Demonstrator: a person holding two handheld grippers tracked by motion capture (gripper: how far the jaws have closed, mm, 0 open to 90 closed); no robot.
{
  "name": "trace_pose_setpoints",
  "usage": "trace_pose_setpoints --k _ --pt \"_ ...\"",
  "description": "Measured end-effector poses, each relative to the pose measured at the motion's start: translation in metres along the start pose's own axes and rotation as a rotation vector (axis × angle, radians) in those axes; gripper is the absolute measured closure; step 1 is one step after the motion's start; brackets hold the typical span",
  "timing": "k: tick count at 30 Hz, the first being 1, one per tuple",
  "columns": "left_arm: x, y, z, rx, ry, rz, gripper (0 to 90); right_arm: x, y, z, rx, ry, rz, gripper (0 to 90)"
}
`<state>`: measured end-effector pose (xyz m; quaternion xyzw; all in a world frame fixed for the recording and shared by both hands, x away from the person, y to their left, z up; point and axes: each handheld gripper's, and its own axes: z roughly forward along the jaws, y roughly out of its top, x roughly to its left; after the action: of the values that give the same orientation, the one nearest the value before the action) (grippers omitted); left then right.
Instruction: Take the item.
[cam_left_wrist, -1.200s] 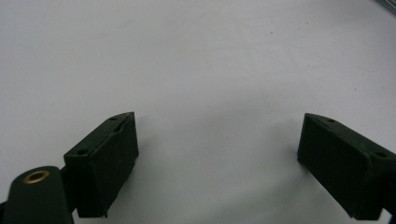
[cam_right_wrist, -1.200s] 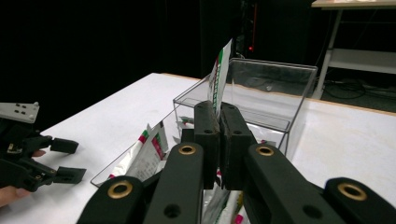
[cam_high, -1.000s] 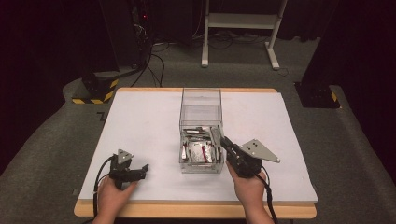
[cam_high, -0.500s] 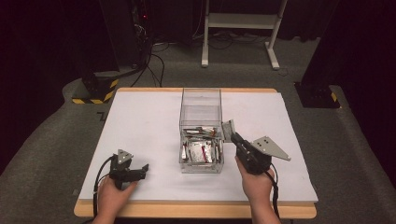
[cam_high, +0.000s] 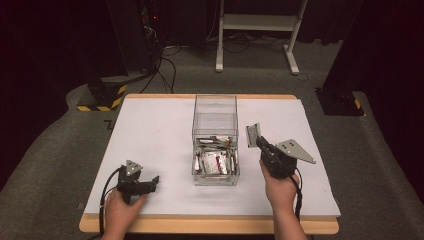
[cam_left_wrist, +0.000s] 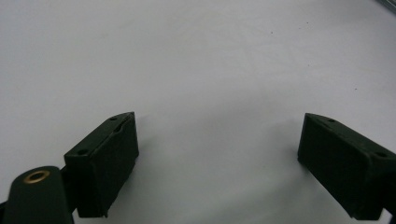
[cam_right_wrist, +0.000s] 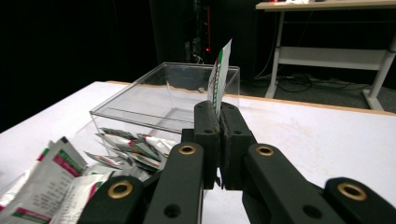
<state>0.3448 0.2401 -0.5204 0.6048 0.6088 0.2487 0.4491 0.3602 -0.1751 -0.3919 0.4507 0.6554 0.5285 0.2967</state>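
Packet (cam_right_wrist: 219, 77), a flat sachet printed in white, red and green, was what the work turned on, but the biggest thing in the scene was the white table (cam_high: 150, 130), which ran the width of the high view with a wooden edge along the near side. At its middle stood the clear plastic box (cam_high: 215, 107), long axis running away from the person, its near half heaped with more packets (cam_high: 215, 161) and its far half looking bare.

To the right of the box and just beside it, the right gripper (cam_high: 256, 141) was lifted off the table, jaws pressed together on the lower edge of the packet. The packet stood upright out of the jaws, long axis pointing up and slightly away, its free end well above the fingertips; in the right gripper view it rose straight out of the clamp with the box behind and to the left. It was outside the box wall, over bare table. My judgement is that any setting-down would fall to this hand alone, toward the open table on its own side.

The left gripper (cam_high: 150, 182) lay low near the front left corner, well apart from the box, its jaws wide apart with nothing but white tabletop between them.
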Motion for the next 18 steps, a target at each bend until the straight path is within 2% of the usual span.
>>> trace_pose_setpoints --k 18 --pt "0.0 0.0 0.0 0.0 0.0 0.0 12.3 -0.016 -0.012 0.031 0.07 -0.047 0.0 87.9"
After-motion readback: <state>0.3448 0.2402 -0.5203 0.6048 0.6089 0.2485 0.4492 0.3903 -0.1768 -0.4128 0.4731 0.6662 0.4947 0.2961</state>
